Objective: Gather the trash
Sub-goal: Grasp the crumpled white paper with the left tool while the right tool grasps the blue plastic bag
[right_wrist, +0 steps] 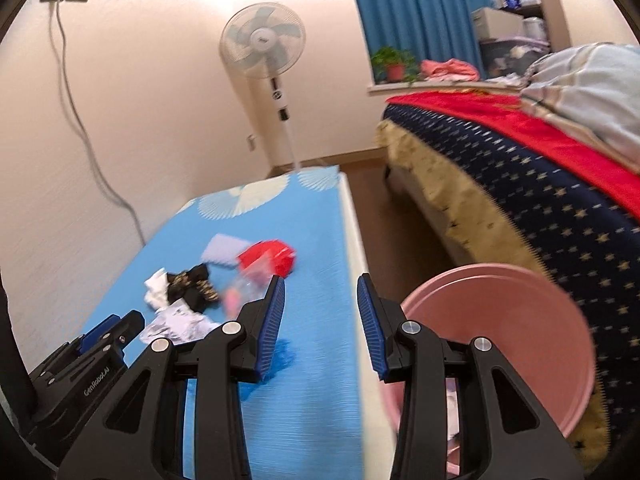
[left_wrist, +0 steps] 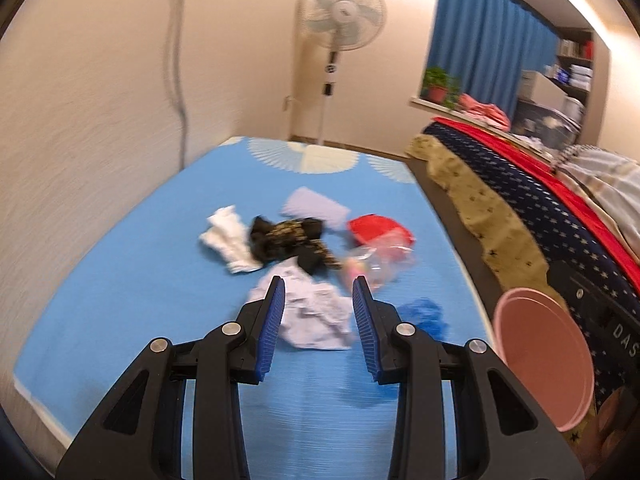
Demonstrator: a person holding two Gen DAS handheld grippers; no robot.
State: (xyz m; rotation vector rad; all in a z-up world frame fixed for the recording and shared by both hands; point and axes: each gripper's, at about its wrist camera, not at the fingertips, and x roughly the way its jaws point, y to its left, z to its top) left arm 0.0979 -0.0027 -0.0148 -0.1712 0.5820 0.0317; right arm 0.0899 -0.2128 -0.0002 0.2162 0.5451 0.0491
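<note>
Blue bedding [left_wrist: 120, 320] is spread over a low mattress, and every place below is given relative to it. Beside its right edge a pink bin [right_wrist: 500, 340] is stood on the floor, with a few pale scraps seen inside. On its middle a heap of trash is scattered: crumpled white paper [left_wrist: 312, 316] nearest, a black patterned wrapper [left_wrist: 288, 236] behind it, a white tissue [left_wrist: 228, 240] to the left, a red bag [left_wrist: 380, 232] and clear plastic [left_wrist: 380, 264] to the right, and a small blue scrap [left_wrist: 424, 312] near the right edge. Above its near end the left gripper [left_wrist: 319, 292] is held with jaws parted and nothing between them. Over its right edge the right gripper [right_wrist: 321, 290] is held likewise unclenched and empty.
</note>
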